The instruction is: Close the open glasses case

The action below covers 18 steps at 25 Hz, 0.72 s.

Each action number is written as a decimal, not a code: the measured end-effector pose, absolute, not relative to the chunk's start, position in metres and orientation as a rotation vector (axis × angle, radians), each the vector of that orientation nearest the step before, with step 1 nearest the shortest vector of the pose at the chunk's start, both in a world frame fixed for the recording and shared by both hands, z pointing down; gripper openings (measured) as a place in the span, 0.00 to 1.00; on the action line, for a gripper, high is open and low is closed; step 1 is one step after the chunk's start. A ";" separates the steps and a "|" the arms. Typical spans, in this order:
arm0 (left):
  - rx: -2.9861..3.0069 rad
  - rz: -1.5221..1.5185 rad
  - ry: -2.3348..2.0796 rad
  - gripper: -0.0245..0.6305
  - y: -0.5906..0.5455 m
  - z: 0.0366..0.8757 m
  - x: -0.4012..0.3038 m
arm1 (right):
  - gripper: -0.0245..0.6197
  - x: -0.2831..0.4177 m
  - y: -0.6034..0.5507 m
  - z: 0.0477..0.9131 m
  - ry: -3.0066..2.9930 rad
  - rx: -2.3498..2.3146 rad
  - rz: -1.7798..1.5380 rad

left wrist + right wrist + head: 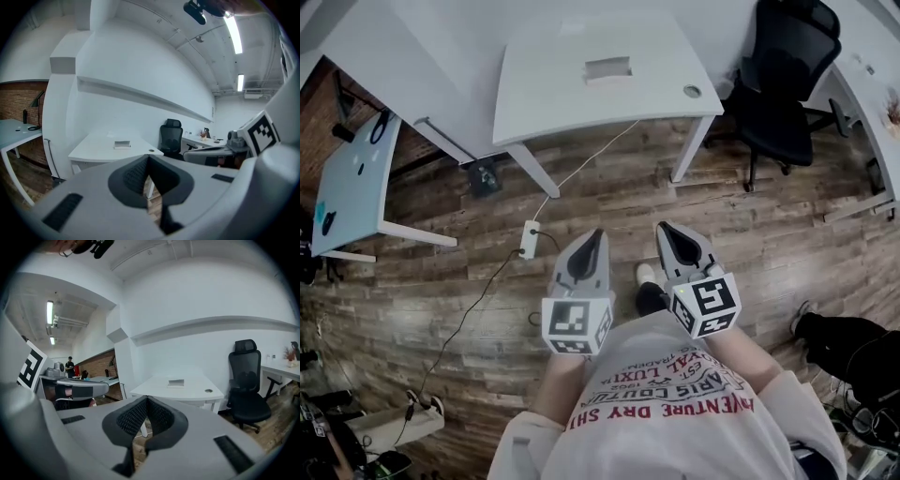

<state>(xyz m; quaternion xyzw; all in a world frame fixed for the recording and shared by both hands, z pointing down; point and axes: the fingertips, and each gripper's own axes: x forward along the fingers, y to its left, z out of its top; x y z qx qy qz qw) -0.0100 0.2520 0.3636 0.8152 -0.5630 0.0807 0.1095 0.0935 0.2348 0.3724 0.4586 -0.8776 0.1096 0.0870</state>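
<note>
The open glasses case (607, 68) lies pale and small on the white desk (544, 94), far ahead of both grippers. It also shows in the left gripper view as the case (122, 144) and in the right gripper view as the case (176, 382). My left gripper (598, 234) and right gripper (663, 228) hang side by side in front of my chest, over the wooden floor. Both are well short of the desk. The left gripper's tips (148, 157) meet, with nothing between them. The right gripper's tips (147, 398) meet as well, also empty.
A black office chair (783, 75) stands right of the desk. A white power strip (528, 239) and its cable lie on the floor ahead, to my left. Another pale table (356, 178) is at the left. Someone's shoe (800, 319) shows at the right.
</note>
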 end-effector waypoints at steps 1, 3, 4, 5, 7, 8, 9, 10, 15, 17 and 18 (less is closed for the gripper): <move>2.388 0.235 -1.671 0.04 0.239 0.362 -0.009 | 0.06 0.095 0.221 0.370 -2.622 1.350 0.317; 2.376 0.223 -1.695 0.04 0.213 0.359 -0.005 | 0.06 0.100 0.193 0.365 -2.639 1.323 0.309; 2.372 0.215 -1.704 0.04 0.199 0.358 -0.002 | 0.06 0.104 0.178 0.363 -2.646 1.313 0.305; 2.369 0.206 -1.714 0.04 0.185 0.357 0.001 | 0.06 0.107 0.163 0.361 -2.651 1.305 0.297; 2.360 0.195 -1.730 0.04 0.159 0.357 0.005 | 0.06 0.112 0.136 0.360 -2.657 1.292 0.283; 2.356 0.194 -1.734 0.04 0.146 0.357 0.007 | 0.06 0.114 0.123 0.359 -2.658 1.289 0.281; 2.353 0.195 -1.735 0.04 0.135 0.358 0.009 | 0.06 0.117 0.111 0.360 -2.658 1.289 0.283; 2.351 0.198 -1.736 0.04 0.124 0.359 0.011 | 0.06 0.120 0.100 0.360 -2.656 1.291 0.288; 2.326 0.222 -1.729 0.04 0.083 0.367 0.016 | 0.06 0.128 0.057 0.369 -2.643 1.293 0.348; 2.305 0.232 -1.724 0.04 0.070 0.372 0.014 | 0.06 0.126 0.043 0.374 -2.637 1.283 0.367; 2.296 0.235 -1.722 0.04 0.064 0.375 0.011 | 0.06 0.123 0.036 0.376 -2.636 1.277 0.374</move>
